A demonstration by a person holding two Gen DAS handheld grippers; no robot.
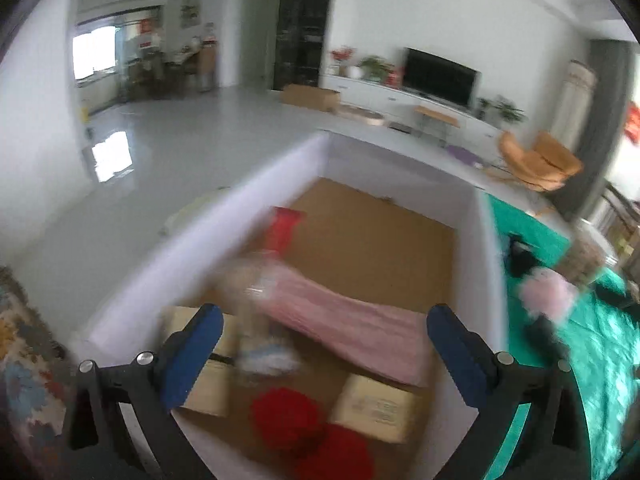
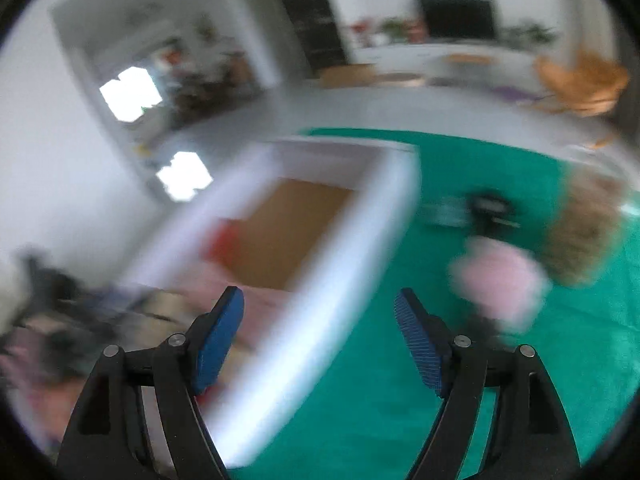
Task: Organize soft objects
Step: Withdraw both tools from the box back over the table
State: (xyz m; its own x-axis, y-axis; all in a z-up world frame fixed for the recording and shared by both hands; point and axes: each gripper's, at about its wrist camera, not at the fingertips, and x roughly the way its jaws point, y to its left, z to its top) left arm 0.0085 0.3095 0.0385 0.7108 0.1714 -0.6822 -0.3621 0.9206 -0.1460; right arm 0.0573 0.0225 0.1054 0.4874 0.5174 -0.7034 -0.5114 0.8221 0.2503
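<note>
left gripper (image 1: pixel 324 320) wide, empty, above white box (image 1: pixel 484 264) | right gripper (image 2: pixel 320 312) wide, empty, over box's right wall | pink cloth (image 1: pixel 352 324) lies inside box; pink plush (image 2: pixel 500 280) outside, right of box, on green cloth (image 2: pixel 360 380) | likely next: plush; grip its middle, clear the wall.

Pink cloth (image 1: pixel 352 320) lying long and flat across my white-walled box's (image 1: pixel 208 236) cardboard floor, two red yarn balls (image 1: pixel 288 416) touching at its near end, a red piece (image 1: pixel 284 224) farther back, a blurred pink plush (image 2: pixel 500 280) out on my green cloth (image 2: pixel 400 400).
</note>
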